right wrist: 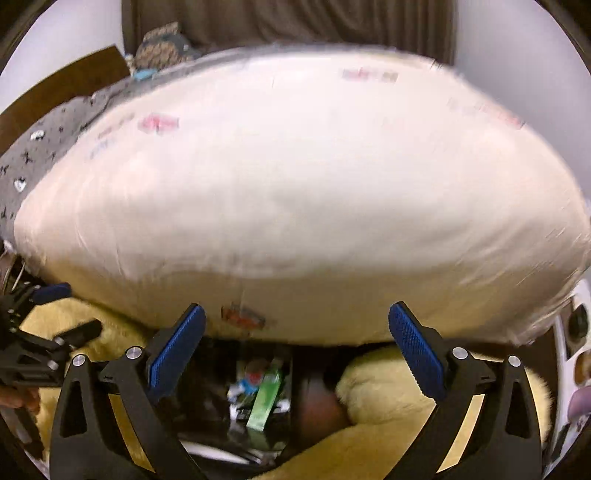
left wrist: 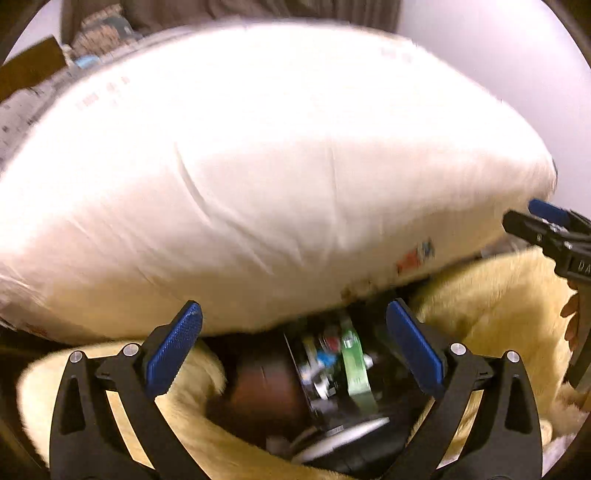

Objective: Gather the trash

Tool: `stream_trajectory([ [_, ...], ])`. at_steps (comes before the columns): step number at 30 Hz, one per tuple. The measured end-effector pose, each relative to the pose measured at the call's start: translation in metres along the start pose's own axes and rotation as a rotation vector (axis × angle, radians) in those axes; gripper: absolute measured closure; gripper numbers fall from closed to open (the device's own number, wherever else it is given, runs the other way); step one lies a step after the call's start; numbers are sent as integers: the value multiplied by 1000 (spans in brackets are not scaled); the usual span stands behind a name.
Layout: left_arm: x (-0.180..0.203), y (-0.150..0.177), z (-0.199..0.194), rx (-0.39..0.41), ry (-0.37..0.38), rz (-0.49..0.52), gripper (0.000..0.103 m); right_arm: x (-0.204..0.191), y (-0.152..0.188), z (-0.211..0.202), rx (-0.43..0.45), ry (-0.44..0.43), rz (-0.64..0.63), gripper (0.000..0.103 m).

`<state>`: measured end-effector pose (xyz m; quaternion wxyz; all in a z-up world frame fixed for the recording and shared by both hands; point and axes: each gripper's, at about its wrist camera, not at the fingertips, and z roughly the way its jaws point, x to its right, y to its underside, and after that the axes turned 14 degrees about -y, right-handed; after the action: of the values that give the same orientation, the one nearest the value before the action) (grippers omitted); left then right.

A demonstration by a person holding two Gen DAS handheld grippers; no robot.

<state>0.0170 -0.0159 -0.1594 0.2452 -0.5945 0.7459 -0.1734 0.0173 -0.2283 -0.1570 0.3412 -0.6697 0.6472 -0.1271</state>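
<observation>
A big white pillow (left wrist: 258, 166) in clear plastic fills most of both views, blurred in the right wrist view too (right wrist: 295, 184). Under its near edge lies a dark opening with trash in it: a green packet (left wrist: 354, 365) (right wrist: 264, 402) among small colourful wrappers. My left gripper (left wrist: 295, 347) stands open over that opening, nothing between its blue pads. My right gripper (right wrist: 295, 347) is open the same way and empty. Each shows in the other's view: the right gripper (left wrist: 532, 219) at the right edge, the left gripper (right wrist: 66, 312) at the left edge.
A fluffy yellow blanket (left wrist: 498, 306) (right wrist: 388, 391) surrounds the dark opening. Grey patterned fabric (right wrist: 37, 155) and a brown board (right wrist: 74, 85) lie at the far left, a dark curtain (right wrist: 288, 22) behind. A white printed sheet (right wrist: 576, 332) is at the right edge.
</observation>
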Motion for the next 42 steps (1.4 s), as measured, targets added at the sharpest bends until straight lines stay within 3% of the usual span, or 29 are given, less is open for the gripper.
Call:
stream_trajectory([
  [3,-10,-20,-28,99,-58,-19,8,-11,-13,-18,76,22,-30,4],
  [10,-30,-58,-80,259,-115,-94,8,-30,-46,-72,254,71,-86,4],
  [18,-29,-82,-139,420,-170,-128,8,-49,-62,-111,365,83,-94,4],
  [23,-27,-82,-151,440,-158,-155,8,-60,-64,-128,416,107,-104,4],
  [42,-22,-69,-154,438,-121,-160,8,-70,-63,-134,435,123,-106,3],
])
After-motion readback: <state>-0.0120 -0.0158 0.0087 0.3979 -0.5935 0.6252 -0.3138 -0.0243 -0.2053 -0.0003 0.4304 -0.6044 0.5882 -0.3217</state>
